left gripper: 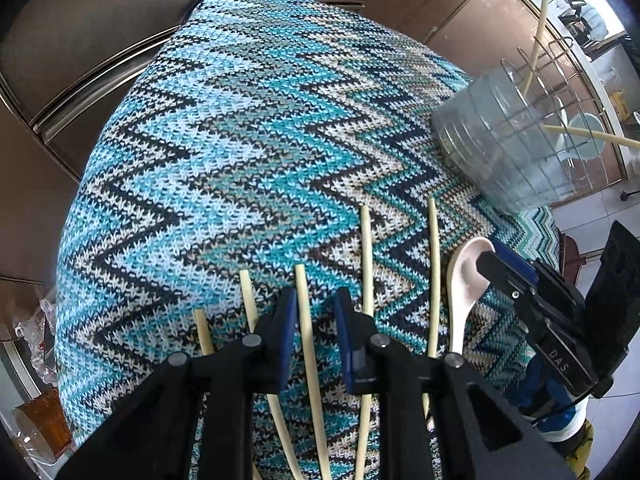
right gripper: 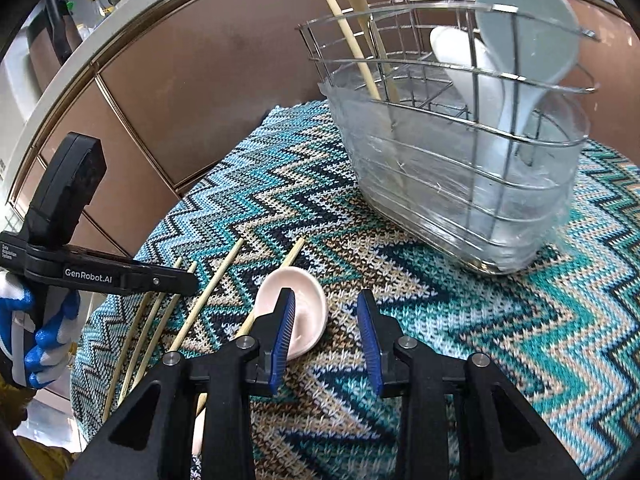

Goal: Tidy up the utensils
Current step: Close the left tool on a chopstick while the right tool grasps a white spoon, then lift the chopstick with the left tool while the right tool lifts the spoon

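A wire rack (right gripper: 452,136) with a clear plastic liner stood at the upper right of the right wrist frame, on a zigzag cloth (right gripper: 460,340). 2 chopsticks (right gripper: 362,48) leaned in its left end. A pale blue paddle (right gripper: 528,28) and a white spoon (right gripper: 456,60) stood in its right end.

In the left wrist frame the rack (left gripper: 516,148) sat at the upper right.

5 loose chopsticks (left gripper: 366,256) lay side by side on the cloth (left gripper: 224,152), low in the frame. The left gripper (left gripper: 314,322) was parted, with 1 chopstick (left gripper: 306,320) running between its blue pads (left gripper: 286,336); neither pad pressed on it.

A pink spoon (right gripper: 308,304) lay on the cloth at lower centre of the right wrist frame, bowl up. The right gripper (right gripper: 326,340) was unclenched and held nothing. Its left pad overlapped the spoon's bowl; whether it touched could not be told. Bare cloth showed between its pads.

A gloved hand (right gripper: 48,332) held the left gripper's body at the left edge.
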Available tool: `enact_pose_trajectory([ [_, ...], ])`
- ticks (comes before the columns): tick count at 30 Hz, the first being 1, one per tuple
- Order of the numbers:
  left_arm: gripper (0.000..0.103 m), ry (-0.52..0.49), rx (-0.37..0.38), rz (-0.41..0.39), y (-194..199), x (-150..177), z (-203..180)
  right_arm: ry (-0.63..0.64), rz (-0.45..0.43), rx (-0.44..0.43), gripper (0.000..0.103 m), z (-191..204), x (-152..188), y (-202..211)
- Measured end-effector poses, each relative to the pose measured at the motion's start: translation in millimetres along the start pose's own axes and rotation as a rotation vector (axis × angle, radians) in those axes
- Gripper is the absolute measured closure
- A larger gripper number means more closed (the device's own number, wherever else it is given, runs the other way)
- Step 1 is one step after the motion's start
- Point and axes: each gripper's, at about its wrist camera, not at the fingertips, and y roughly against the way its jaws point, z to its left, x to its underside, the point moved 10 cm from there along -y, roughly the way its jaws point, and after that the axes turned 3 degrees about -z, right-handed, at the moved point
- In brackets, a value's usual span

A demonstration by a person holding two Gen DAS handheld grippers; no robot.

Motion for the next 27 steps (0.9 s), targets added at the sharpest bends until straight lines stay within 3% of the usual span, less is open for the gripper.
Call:
enact_pose_trajectory([
  [7,0.095,0.019,-0.017,-0.015,-1.3,-0.6,5.6,0.035,0.026,-0.019,0.096,6.2,2.5,-10.9],
  [15,0.098,0.018,-0.002,-0.048,9.9,4.0,-0.4,0.069,-0.033,0.014,0.097,10.8,2.8,25.9],
  [27,0.098,-0.036,0.076,-0.163,75.5,17.3,-21.5,0.115,-0.191,0.126,0.097,34.1,1.6,119.7],
])
